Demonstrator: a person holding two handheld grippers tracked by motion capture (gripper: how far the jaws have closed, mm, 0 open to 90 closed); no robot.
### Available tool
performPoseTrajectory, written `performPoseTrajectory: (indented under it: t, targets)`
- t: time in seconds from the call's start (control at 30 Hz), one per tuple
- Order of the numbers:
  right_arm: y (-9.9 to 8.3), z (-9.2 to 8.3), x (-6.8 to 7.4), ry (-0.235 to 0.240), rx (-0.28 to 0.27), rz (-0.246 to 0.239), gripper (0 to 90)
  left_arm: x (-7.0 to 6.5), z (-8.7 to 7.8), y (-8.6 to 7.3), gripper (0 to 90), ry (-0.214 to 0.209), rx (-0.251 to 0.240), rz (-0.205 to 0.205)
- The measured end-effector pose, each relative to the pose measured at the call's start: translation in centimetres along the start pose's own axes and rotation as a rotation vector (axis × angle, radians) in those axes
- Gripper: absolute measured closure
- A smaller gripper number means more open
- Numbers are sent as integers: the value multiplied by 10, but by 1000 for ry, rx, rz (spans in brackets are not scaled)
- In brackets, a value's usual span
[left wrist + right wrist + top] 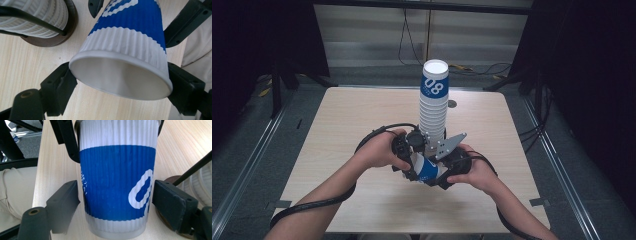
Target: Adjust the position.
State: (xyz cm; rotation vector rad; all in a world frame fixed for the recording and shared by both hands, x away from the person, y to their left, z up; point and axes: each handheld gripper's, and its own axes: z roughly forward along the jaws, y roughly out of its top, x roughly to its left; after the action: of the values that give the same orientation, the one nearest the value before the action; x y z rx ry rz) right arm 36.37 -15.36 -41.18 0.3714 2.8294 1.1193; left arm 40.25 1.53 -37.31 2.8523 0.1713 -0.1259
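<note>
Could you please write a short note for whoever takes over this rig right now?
Left gripper: shut on the rim end of the blue-and-white ribbed paper cup.
Right gripper: jaws around the same cup's base end; contact is unclear.
The cup is tilted above the light wooden table, in front of the tall stack of white ribbed cups on its dark round base.
Done: one cup is apart from the stack.
Left: probably placing it.
</note>
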Motion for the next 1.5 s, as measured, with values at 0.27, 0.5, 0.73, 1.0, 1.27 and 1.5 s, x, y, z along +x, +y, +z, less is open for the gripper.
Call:
performPoseTrajectory:
  t: [0.27, 0.5, 0.73, 1.0, 1.27, 1.5]
  targets:
    - [-2, 2, 0, 3, -8, -6, 236, -1, -1, 1, 167, -6, -7, 0]
    - [-4, 3, -1, 5, -3, -8, 268, -2, 1, 1, 168, 6, -13, 6]
    - [-7, -1, -2, -17, -11, -9, 279, 1, 0, -1, 158, -2, -65, 7]
    - [-13, -8, -3, -21, -48, 16, 281, 3, -3, -6, 155, -7, -147, 26]
    - [-17, -12, -4, -27, -77, 34, 281, 5, -6, -13, 152, -27, -219, 4]
    - [-20, -12, -5, -34, -96, 42, 278, 7, -11, -15, 157, -30, -259, -22]
